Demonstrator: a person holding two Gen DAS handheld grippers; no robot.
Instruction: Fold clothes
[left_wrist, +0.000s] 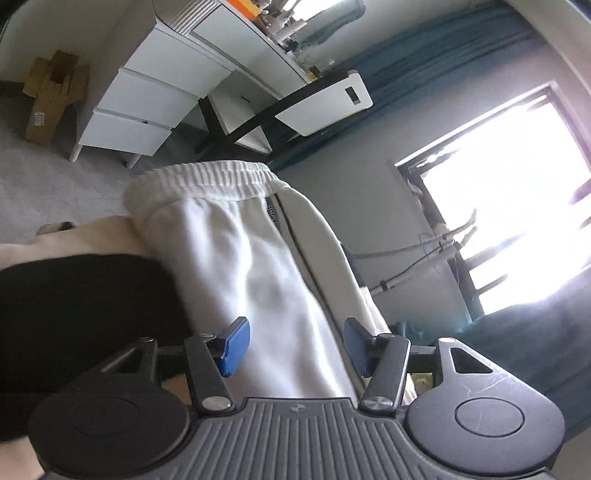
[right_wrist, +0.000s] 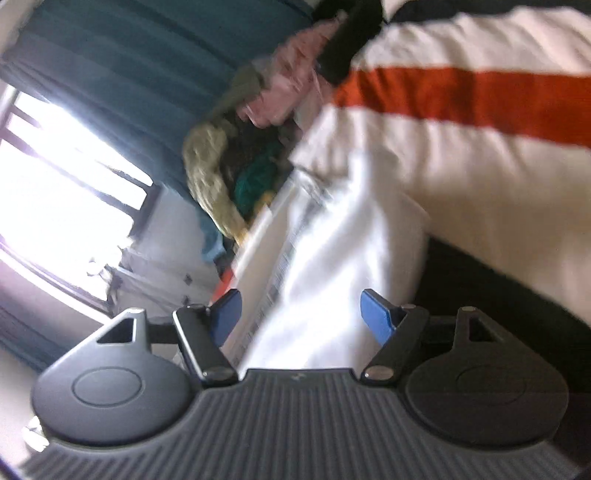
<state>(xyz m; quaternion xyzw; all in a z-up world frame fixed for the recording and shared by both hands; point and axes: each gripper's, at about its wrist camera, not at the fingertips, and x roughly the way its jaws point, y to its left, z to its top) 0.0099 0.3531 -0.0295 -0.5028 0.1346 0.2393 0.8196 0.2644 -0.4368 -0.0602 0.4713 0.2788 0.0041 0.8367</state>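
Note:
White sweatpants (left_wrist: 236, 243) with an elastic waistband and a dark side stripe lie lengthwise in the left wrist view, waistband at the far end. My left gripper (left_wrist: 295, 345) is open, its blue pads on either side of the cloth, not clamped. In the blurred right wrist view the same white garment (right_wrist: 332, 258) runs between the open blue pads of my right gripper (right_wrist: 301, 319). It lies on a cream bed cover with an orange stripe (right_wrist: 461, 96) and a black band (right_wrist: 498, 295).
A white drawer desk (left_wrist: 147, 99) and a black-legged side table (left_wrist: 325, 99) stand beyond on grey carpet. Cardboard (left_wrist: 51, 92) lies at far left. A bright window (left_wrist: 517, 206) and teal curtains (right_wrist: 129, 66) are behind. A heap of mixed clothes (right_wrist: 240, 162) sits at the bed's edge.

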